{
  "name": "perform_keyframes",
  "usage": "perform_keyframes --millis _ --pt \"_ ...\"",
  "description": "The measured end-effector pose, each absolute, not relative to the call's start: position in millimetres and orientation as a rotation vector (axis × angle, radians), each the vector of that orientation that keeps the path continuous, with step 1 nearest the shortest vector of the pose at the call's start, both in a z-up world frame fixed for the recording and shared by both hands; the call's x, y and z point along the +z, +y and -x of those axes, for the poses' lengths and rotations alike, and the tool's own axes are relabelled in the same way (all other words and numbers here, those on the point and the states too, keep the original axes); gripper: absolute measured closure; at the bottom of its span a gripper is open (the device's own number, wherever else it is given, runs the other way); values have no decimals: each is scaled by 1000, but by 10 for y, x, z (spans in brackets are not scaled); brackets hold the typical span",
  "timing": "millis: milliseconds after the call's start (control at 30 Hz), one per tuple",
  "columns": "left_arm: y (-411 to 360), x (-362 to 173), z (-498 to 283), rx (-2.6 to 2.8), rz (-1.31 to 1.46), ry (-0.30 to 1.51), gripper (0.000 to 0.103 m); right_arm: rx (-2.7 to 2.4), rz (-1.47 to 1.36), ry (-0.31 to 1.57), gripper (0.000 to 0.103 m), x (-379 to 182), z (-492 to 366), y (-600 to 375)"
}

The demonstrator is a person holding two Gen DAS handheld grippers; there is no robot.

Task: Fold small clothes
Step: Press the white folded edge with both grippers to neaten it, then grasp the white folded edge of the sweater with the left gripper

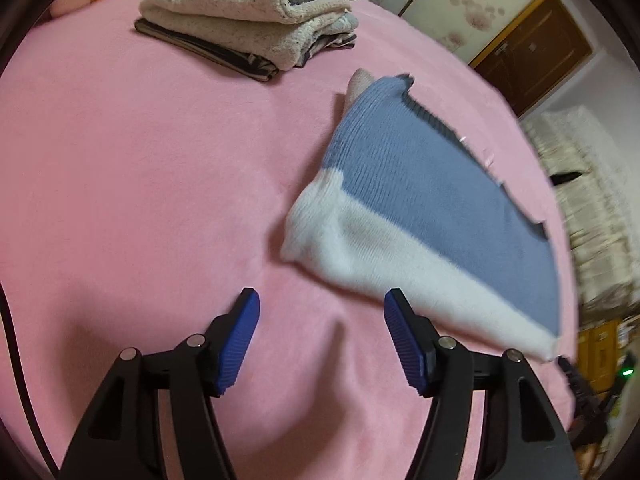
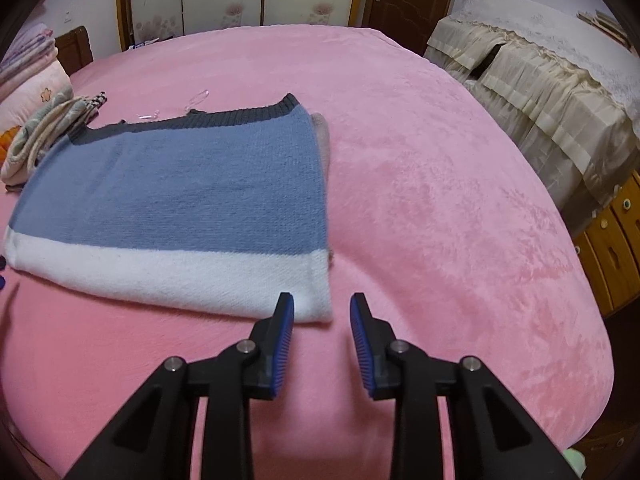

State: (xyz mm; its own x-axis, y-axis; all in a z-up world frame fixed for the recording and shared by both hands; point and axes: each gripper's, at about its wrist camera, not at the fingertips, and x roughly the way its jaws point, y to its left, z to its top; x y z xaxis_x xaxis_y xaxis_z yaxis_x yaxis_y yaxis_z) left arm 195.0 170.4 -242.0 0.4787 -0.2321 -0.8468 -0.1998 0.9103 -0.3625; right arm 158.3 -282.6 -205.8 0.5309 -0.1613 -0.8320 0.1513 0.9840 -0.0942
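A small knit sweater (image 2: 180, 200), blue with a white hem band and dark grey collar, lies folded flat on the pink bed cover (image 2: 440, 220). It also shows in the left wrist view (image 1: 420, 208), to the right of my left gripper. My left gripper (image 1: 320, 300) is open and empty, just left of the white hem. My right gripper (image 2: 322, 304) is open and empty, its jaws standing at the sweater's near right hem corner, just above the cover.
A stack of folded clothes (image 1: 248, 12) sits at the far side of the bed, also seen at the left edge of the right wrist view (image 2: 44, 136). A clear plastic hanger (image 2: 192, 102) lies behind the sweater. A draped cabinet (image 2: 540, 92) stands right of the bed.
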Motion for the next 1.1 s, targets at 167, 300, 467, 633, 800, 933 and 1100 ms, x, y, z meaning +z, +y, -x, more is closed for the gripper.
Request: perform_keyframes --millis 167,300,467,633,800,933,1100 --pt "1519 -2318 -1826 26 311 1132 30 -152 -6 1003 74 -2051 -1477 -2677" --pt "1455 -2254 -1716 -6 339 1144 29 -118 0 1013 74 -2050 -1408 -2541" --pt "1353 -2203 -1663 -57 389 1142 29 -79 25 1002 74 -2025 -1345 -2369" --pt "1245 -2201 -1713 -95 422 1128 29 -52 64 990 74 -2017 -1334 -2205" --pt "1221 -2283 -1785 -161 530 1116 29 -23 54 988 74 -2004 -1376 -2114" --pt "1273 -2433 -1856 -222 667 1093 29 -6 58 973 74 -1968 -1404 -2018" --pt "1378 -2722 -1987 -259 876 1057 29 16 72 952 74 -1926 -1468 -1895"
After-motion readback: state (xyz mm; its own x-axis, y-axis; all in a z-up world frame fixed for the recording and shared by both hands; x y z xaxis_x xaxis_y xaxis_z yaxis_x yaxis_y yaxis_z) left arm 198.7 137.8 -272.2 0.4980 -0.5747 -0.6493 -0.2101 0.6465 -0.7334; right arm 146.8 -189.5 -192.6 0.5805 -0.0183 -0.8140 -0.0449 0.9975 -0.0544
